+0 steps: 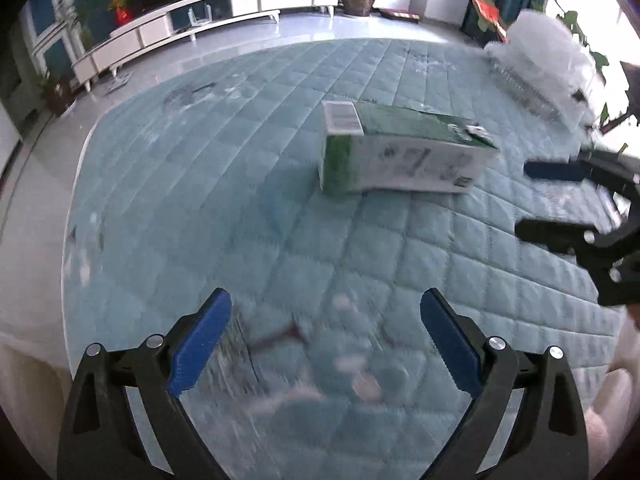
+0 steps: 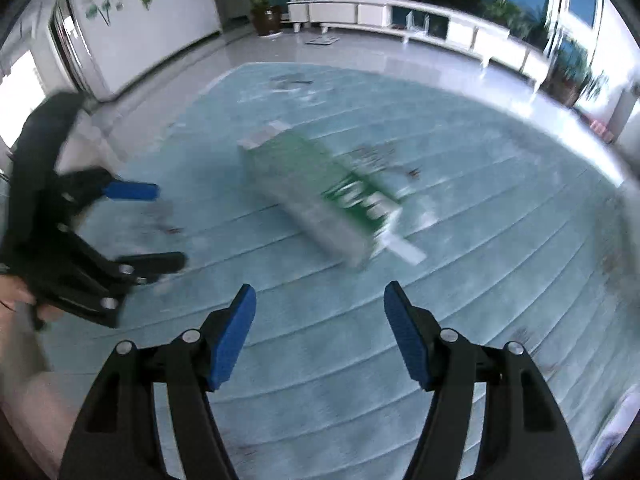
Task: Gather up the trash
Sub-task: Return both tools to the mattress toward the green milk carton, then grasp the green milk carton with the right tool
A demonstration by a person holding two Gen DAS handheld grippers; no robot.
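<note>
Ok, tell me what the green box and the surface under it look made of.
Green box: likely printed cardboard with a slightly glossy finish; sharp folded edges, flat panels, a loose end flap. Surface: seemingly quilted light-blue fabric, matte; stitched lines form padded squares.

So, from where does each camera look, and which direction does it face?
Left wrist: sits on the left tool, facing down across the quilted mat at the green box; the right tool shows at the right edge.
Right wrist: sits on the right tool, facing the same box; the left tool shows on the left.
Shared: box, mat, white cabinet.
</note>
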